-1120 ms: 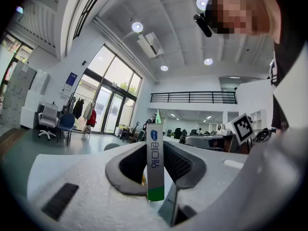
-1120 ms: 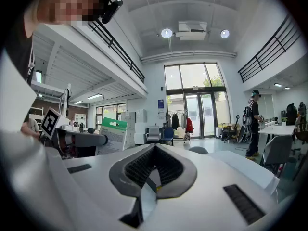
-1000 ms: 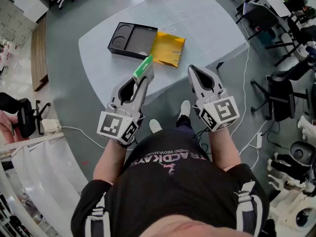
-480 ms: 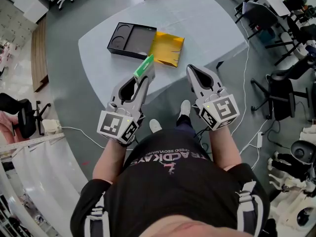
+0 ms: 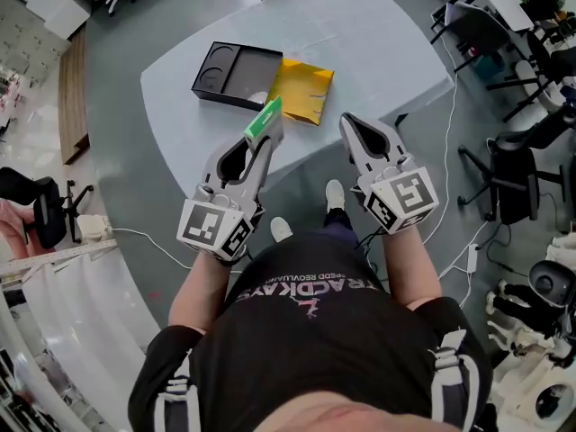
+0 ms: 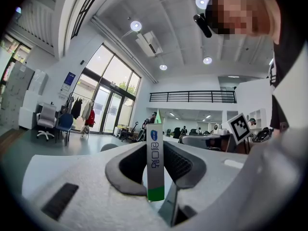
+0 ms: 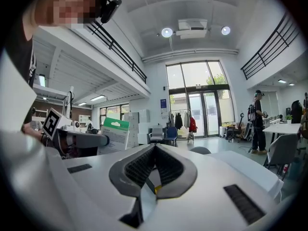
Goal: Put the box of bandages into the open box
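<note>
**Bandage box clamped in left tongs, above the table's near edge**

I'm holding the bandage box (image 5: pixel 262 121) in the left gripper (image 5: pixel 268 137). The jaws are standing partly apart and pressing on its two broad faces. In the left gripper view the box is standing on end between the pads, thin edge toward the camera, with a green band at the bottom and a blue logo near the top. It's sticking out past the fingertips, tilted, with the green end up in the head view.

The box is hanging in the air over the near edge of the table (image 5: pixel 387 52), not touching it. It's short of the open box (image 5: pixel 236 73) and near the corner of the yellow pack (image 5: pixel 306 91).

The open box is black with a round recess and is lying flat on the table. The yellow pack is lying just beside it on the right; I can't tell if they're touching.

The right gripper (image 5: pixel 349 122) is hovering beside the left one, apart from it, over the same table edge. Its jaws are meeting at the tips and gripping nothing. The right gripper view is catching the bandage box from the side, off to its left.
</note>
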